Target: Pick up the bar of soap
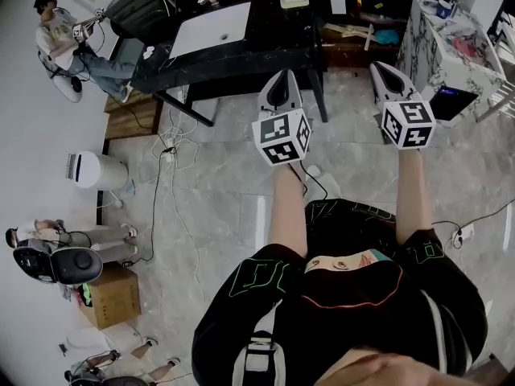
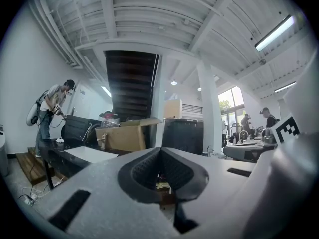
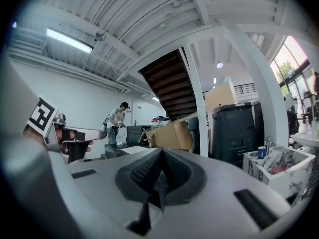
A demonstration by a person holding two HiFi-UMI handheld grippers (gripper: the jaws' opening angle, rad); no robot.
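A long black desk fills the top of the head view, with a white sink panel set into it. The person stands back from it on the tiled floor, holding both grippers out level. The left gripper has its jaws pressed together with nothing between them, and the right gripper is likewise closed and empty. A pale block that looks like the bar of soap lies on the desk's far side, almost straight ahead of the left gripper and well apart from both grippers
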